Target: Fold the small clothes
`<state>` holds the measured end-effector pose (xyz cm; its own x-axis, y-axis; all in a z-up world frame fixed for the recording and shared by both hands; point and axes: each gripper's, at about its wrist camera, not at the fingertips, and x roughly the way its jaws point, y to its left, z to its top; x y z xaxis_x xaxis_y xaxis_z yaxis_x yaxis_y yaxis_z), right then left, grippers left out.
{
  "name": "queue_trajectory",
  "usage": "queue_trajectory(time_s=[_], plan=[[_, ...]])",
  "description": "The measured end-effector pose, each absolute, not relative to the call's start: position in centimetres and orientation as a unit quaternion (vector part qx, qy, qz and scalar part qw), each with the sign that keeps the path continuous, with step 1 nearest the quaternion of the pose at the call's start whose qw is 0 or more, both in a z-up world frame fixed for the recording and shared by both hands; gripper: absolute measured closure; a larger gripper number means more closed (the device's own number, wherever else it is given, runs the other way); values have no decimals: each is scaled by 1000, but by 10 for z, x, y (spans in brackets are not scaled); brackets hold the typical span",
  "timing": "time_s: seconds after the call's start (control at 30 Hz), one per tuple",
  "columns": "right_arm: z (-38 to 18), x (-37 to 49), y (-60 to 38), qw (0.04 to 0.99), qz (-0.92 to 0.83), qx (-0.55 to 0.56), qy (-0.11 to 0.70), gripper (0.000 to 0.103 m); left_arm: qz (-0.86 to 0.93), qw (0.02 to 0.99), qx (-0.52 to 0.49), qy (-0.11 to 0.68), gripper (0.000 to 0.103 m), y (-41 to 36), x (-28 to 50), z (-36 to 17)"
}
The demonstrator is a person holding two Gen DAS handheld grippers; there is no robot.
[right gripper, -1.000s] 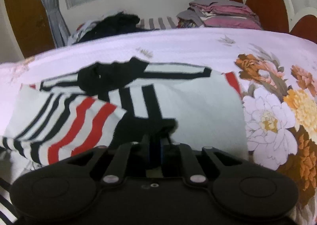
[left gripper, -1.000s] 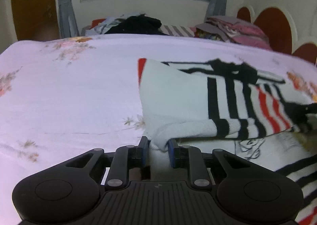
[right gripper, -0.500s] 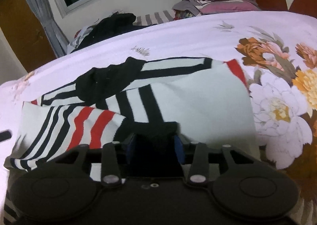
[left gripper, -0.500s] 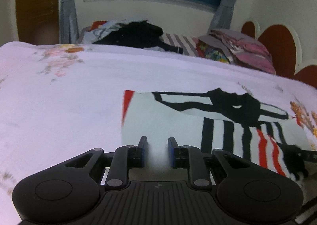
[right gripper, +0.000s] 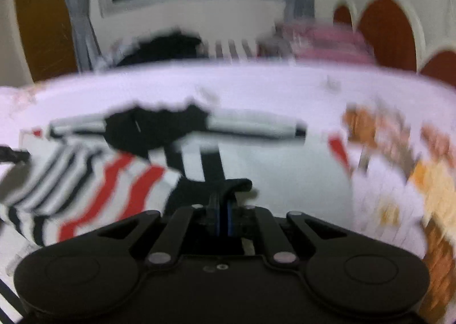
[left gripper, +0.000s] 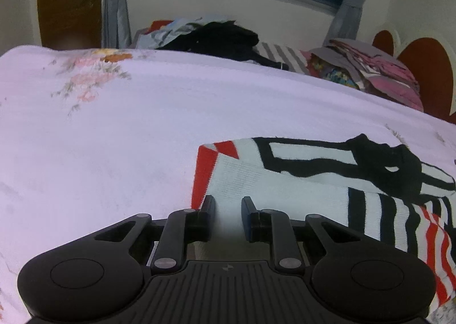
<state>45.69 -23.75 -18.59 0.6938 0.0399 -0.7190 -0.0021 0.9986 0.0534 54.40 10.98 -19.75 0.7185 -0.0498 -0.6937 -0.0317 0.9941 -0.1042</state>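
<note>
Since a second ago the left gripper (left gripper: 228,215) has carried its white fold of the striped sweater (left gripper: 299,181) across and down onto the bed (left gripper: 114,138), so the near edge that hung bunched at the fingers now lies flat, spreading ahead and to the right of them. Its jaws stand slightly apart with white knit between them; I cannot tell whether the pads still press on it. The right gripper (right gripper: 223,210) has just been closing and is now shut, a black edge of the sweater (right gripper: 270,175) at its fingertips, though blur hides whether cloth is pinched. This fold looks laid; letting go and smoothing seem to come next.
</note>
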Motion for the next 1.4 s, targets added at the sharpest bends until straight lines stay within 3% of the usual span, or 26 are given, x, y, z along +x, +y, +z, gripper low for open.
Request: queue_trajectory(time_s=[0.07, 0.13, 0.4, 0.63, 1.1, 1.4], plan=[[-179, 456, -239, 922, 8, 24, 387, 96, -5, 926, -42, 375, 82, 108, 543, -194], [-170, 453, -248, 927, -3, 40, 373, 82, 0, 929, -32, 370, 82, 106, 537, -185], [-147, 439, -236, 928, 52, 90, 359, 82, -65, 935, -22, 349, 82, 79, 470, -161], [-168, 442, -196, 913, 69, 19, 401, 74, -68, 922, -8, 381, 82, 65, 443, -192], [-157, 399, -202, 907, 103, 51, 405, 72, -111, 921, -16, 372, 82, 42, 410, -161], [-169, 360, -167, 892, 155, -5, 425, 72, -154, 901, 21, 404, 82, 0, 378, -182]])
